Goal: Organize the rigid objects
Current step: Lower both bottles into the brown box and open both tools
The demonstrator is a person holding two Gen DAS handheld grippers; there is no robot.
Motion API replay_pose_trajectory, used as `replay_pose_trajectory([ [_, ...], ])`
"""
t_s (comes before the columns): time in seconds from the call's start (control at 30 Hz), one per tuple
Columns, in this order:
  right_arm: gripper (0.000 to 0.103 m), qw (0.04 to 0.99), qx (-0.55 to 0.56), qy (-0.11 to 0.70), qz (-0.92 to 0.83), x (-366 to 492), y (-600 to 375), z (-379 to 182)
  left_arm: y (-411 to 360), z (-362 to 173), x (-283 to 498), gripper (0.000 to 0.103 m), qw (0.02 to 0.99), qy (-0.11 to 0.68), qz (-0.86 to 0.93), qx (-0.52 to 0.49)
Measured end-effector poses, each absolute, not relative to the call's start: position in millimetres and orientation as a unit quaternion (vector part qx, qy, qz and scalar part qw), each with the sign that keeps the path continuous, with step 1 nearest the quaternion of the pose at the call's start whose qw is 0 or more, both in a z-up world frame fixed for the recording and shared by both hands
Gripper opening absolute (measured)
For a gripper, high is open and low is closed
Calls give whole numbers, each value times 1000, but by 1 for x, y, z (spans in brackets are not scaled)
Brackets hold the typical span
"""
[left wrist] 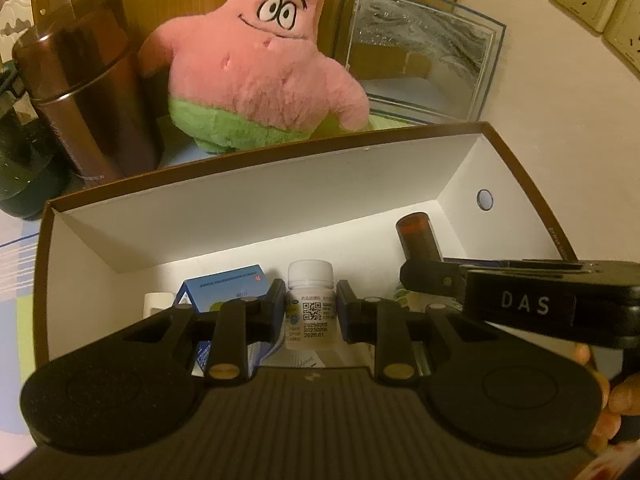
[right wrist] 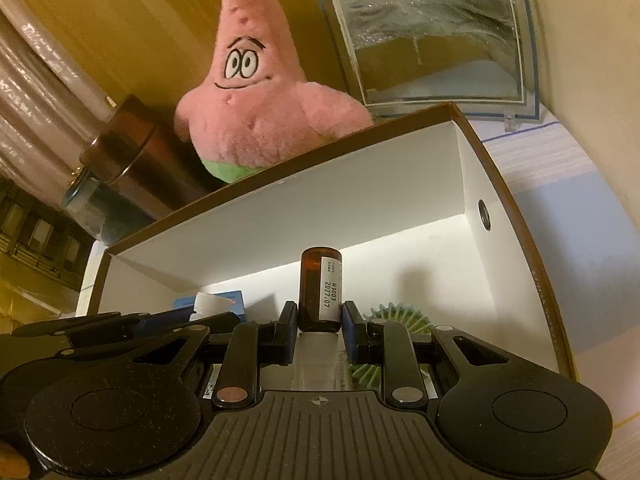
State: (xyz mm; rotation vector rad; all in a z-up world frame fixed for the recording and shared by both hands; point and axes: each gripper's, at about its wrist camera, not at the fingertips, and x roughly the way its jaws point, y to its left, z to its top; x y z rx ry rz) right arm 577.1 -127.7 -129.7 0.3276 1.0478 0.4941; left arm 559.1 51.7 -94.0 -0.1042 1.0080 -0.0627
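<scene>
I hold a white pill bottle in my left gripper, its jaws narrowed onto the label, and a brown vial clamped upright in my right gripper. Both hang inside the open box, just ahead of my fingers. A blue carton sits immediately left of the left tool, so releasing there could tip the bottle against it. My two tools crowd each other; a knock might jar the vial, which I grip only near its base.

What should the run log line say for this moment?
left claw: shut on white bottle | right claw: shut on amber bottle | both over open box
</scene>
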Motion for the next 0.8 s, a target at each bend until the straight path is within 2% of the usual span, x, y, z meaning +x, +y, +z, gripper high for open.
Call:
replay_pose_trajectory([
  [0.2,24,823,157,498,226,581,-128,-135,52,-100,568,24,871,487,-33,-55],
  [0.27,24,822,159,499,225,582,-129,-137,53,-101,569,29,871,487,-32,-58],
  [0.4,24,822,160,499,223,584,-129,-138,56,-100,572,30,872,485,-31,-61],
  [0.8,24,822,159,503,215,586,-125,-142,63,-101,570,30,871,487,-25,-56],
])
